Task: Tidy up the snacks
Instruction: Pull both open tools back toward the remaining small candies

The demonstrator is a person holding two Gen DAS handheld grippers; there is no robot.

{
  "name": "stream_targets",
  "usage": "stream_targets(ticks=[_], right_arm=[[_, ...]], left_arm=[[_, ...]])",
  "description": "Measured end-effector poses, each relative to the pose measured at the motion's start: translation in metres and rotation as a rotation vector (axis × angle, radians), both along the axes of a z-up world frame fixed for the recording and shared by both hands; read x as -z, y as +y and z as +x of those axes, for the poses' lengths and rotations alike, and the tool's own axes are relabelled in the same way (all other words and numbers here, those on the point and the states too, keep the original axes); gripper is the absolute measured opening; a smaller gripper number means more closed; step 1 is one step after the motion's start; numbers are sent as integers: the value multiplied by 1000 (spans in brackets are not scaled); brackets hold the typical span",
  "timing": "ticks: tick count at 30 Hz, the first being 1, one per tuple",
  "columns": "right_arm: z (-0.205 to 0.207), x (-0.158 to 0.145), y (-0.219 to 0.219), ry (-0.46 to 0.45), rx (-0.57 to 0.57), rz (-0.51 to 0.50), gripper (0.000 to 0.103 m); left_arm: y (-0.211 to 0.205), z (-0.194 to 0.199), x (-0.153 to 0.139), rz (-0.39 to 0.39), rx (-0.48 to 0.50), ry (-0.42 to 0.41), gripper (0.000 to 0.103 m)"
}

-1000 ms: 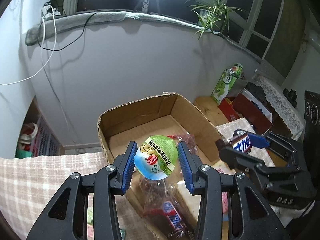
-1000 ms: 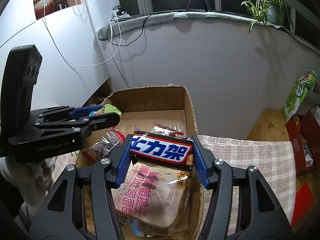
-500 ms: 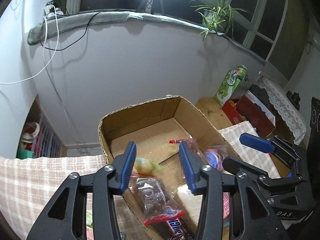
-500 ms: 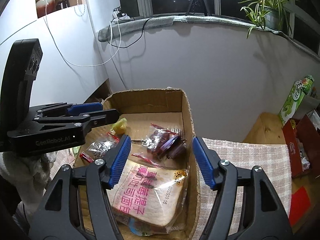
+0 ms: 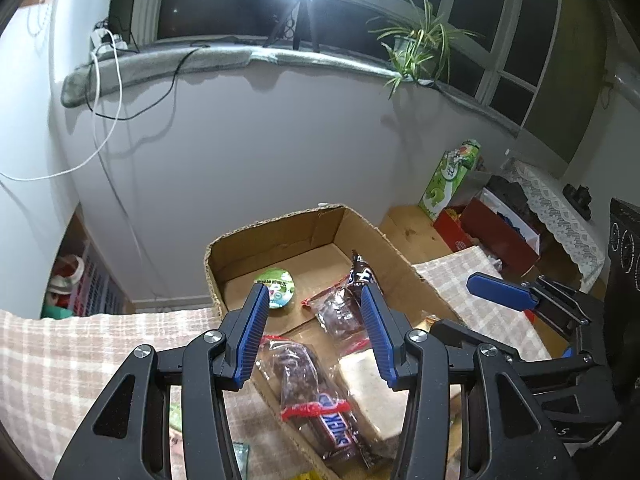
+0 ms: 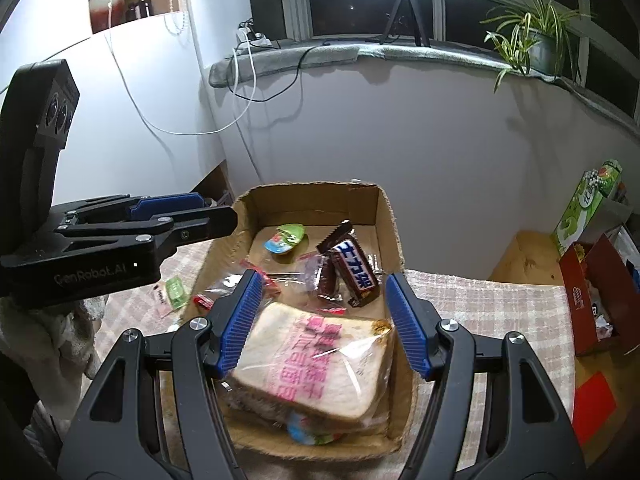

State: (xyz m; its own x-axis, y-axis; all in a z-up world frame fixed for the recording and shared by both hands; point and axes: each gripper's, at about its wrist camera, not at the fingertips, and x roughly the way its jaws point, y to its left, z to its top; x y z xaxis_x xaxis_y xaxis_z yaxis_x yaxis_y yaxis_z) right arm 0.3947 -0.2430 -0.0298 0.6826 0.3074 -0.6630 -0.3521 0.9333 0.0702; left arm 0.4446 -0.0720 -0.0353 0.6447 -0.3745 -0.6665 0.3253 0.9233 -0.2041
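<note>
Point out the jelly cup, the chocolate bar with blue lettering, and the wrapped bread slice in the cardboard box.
jelly cup [image 6: 285, 238], right wrist view, on its foil lid.
chocolate bar [image 6: 356, 272], right wrist view, on the blue lettering.
wrapped bread slice [image 6: 316, 360], right wrist view, on the pink print.

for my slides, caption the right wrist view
Open right gripper above cardboard box holding wrapped bread, chocolate bar, jelly cup.

My left claw [image 5: 316, 334] hangs tilted downward, its jaws parted and gripping nothing. My right claw [image 6: 326, 322] sits just beside it at the same downward slant, jaws spread wider, likewise empty.
</note>
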Motion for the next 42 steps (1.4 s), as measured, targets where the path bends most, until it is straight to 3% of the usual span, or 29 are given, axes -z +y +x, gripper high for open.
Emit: stream_targets(ticks=[12, 20, 33, 42], right_arm=[[-48, -16, 26, -33, -43, 6, 67], [-88, -15, 45, -26, -74, 41, 68], [-151, 22, 67, 33, -128, 102, 68], [-159, 46, 65, 105, -126, 152, 66]], left_arm=[[18, -44, -27, 2, 4, -78, 47], [47, -69, -29, -8, -5, -81, 47], [130, -85, 10, -48, -113, 41, 49], [139, -60, 38, -51, -119, 127, 49]])
